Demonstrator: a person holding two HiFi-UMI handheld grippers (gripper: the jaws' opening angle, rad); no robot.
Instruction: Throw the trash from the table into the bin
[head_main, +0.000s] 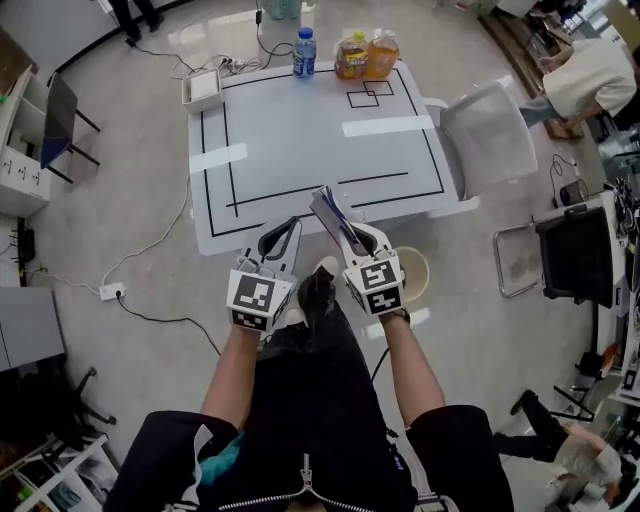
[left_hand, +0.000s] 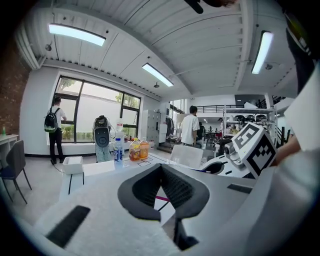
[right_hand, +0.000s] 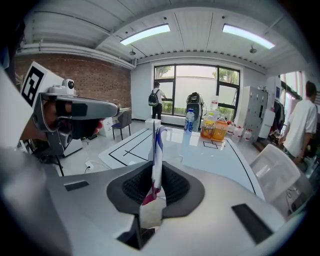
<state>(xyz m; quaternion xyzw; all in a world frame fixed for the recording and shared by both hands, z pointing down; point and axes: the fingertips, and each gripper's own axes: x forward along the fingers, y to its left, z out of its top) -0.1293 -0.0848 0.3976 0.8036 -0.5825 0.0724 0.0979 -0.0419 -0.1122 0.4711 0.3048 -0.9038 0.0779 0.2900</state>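
Item: wrapper (right_hand: 157, 150), flat, clamped upright in the right hand-held gripper (right_hand: 156, 189), lifted off the bench (head_main: 300, 140).
Also: left hand-held gripper (left_hand: 162, 195), jaws together, empty.
Outstanding: release into the likely bin (head_main: 430, 262), just right of the right hand-held gripper. Bottles (head_main: 352, 55) far ahead are untouched.

Head camera: we look steeply down from above onto the table (head_main: 300, 130); cameras on the left gripper (head_main: 285, 228) and right gripper (head_main: 358, 235): we look close along the jaws, forward across that table; all views share the bottles (head_main: 350, 55) at its far edge.
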